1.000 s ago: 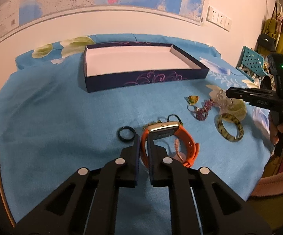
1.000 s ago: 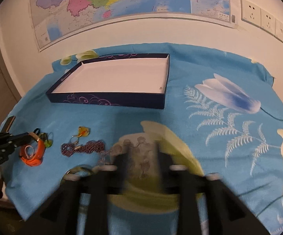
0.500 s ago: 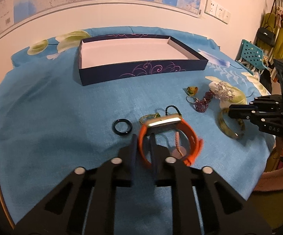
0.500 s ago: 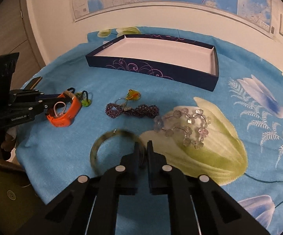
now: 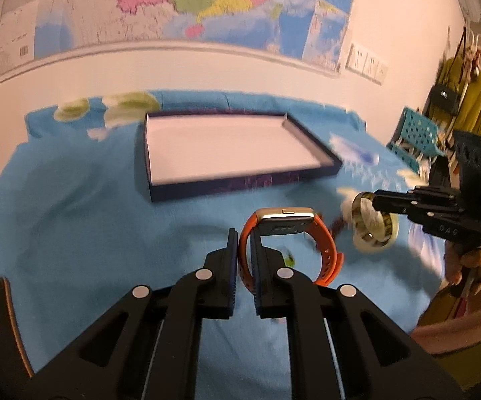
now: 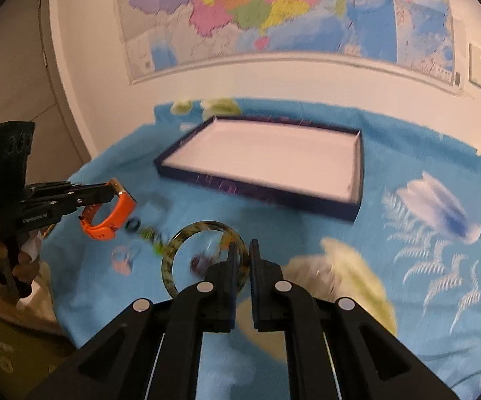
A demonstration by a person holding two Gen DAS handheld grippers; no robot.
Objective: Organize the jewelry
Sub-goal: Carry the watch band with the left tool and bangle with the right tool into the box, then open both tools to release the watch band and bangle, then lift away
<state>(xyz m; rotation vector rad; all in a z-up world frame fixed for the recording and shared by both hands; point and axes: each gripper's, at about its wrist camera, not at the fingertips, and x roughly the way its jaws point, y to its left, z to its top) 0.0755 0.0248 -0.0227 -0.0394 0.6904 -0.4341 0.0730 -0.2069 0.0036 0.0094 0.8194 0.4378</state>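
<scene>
My left gripper (image 5: 244,236) is shut on the strap of an orange watch (image 5: 288,233) and holds it in the air above the blue cloth; it also shows in the right wrist view (image 6: 107,213). My right gripper (image 6: 243,250) is shut on a mottled green-brown bangle (image 6: 180,250), lifted off the cloth; the bangle also shows in the left wrist view (image 5: 375,230). The dark blue box (image 5: 240,180) with a white floor lies open and empty ahead, seen too in the right wrist view (image 6: 273,196).
Small pieces lie blurred on the blue flowered cloth (image 6: 407,233): a dark ring (image 6: 133,225), a green charm (image 6: 150,235), a pink loop (image 6: 122,260) and a dark red bracelet (image 6: 200,261). A wall with a map stands behind the table. A blue chair (image 5: 413,136) stands right.
Both grippers have risen from the cloth with their pieces. The watch and the bangle are now in the air, and both views are tilted up toward the box.
</scene>
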